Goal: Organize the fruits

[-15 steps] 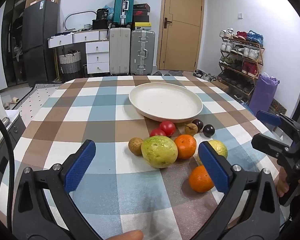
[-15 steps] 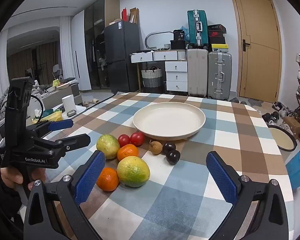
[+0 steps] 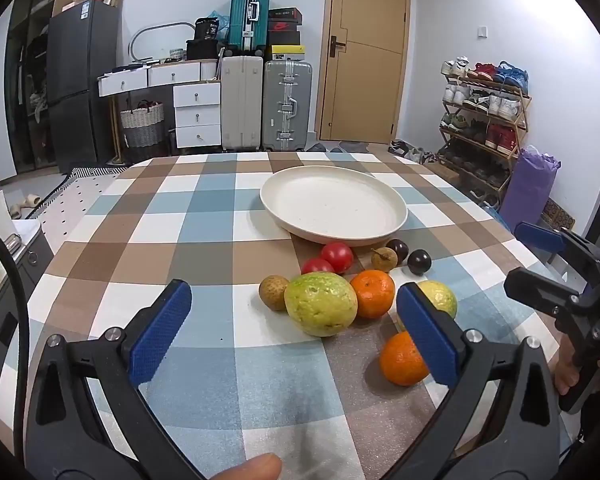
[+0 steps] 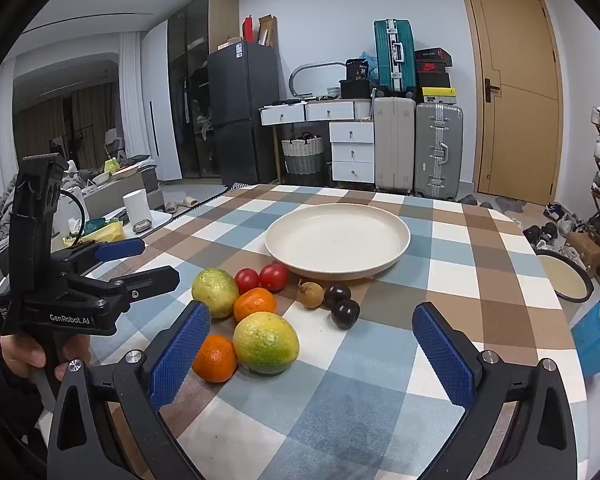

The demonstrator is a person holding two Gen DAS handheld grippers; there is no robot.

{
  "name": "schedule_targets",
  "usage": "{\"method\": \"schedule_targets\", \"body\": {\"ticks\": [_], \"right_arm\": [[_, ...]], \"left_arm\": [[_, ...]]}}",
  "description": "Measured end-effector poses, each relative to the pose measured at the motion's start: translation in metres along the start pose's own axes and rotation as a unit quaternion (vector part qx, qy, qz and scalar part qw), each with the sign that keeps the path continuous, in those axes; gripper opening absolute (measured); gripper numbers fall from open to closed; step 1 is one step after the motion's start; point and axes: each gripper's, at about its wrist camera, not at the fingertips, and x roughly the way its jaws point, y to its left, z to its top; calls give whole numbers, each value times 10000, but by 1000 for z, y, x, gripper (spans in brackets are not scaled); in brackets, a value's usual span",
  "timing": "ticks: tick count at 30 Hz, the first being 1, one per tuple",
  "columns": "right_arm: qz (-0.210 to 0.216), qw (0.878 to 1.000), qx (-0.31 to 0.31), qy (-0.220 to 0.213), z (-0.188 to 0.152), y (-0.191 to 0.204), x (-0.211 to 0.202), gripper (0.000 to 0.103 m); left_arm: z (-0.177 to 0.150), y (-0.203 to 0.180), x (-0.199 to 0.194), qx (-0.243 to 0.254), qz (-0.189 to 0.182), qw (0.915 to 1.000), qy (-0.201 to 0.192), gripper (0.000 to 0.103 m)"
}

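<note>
The fruits sit in a loose cluster on the checked cloth of the bench (image 3: 148, 240), all just in front of the cream plate (image 3: 334, 204), which holds nothing. Nearest the plate are two red tomatoes (image 3: 337, 256), a small brown fruit with a stem (image 3: 384, 259) and two dark plums (image 3: 419, 262). Closer in lie a round brown fruit (image 3: 274, 292) touching a large green-yellow guava (image 3: 320, 304), a mandarin (image 3: 373, 293) against the guava's other side, a second green-yellow guava (image 4: 266, 342) and a second mandarin (image 4: 215, 358) beside it.

None of the fruit is on the plate, so by my reading the work is at its opening step: the approach to a first pick.

The left gripper (image 3: 294, 330) hangs above the near edge of the cluster with its blue fingers (image 3: 160, 332) wide apart and nothing between them; the large guava lies ahead in the gap. The right gripper (image 4: 312, 356) is likewise spread and empty, and the second guava and its neighbouring mandarin lie just ahead of its left finger.

The next move likely calls for one gripper to descend over a single fruit, straddle it and close gently. The guavas and mandarins touch their neighbours, so a finger must slip between them without rolling the rest away; the outlying mandarin or a plum looks the easier start.
</note>
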Motion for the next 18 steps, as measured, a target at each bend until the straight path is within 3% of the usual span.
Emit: {"method": "schedule_targets", "body": {"ticks": [18], "right_arm": [[-38, 10000, 0, 0, 0, 3, 1, 103]], "left_arm": [[0, 0, 0, -6, 14, 10000, -8, 102]]}}
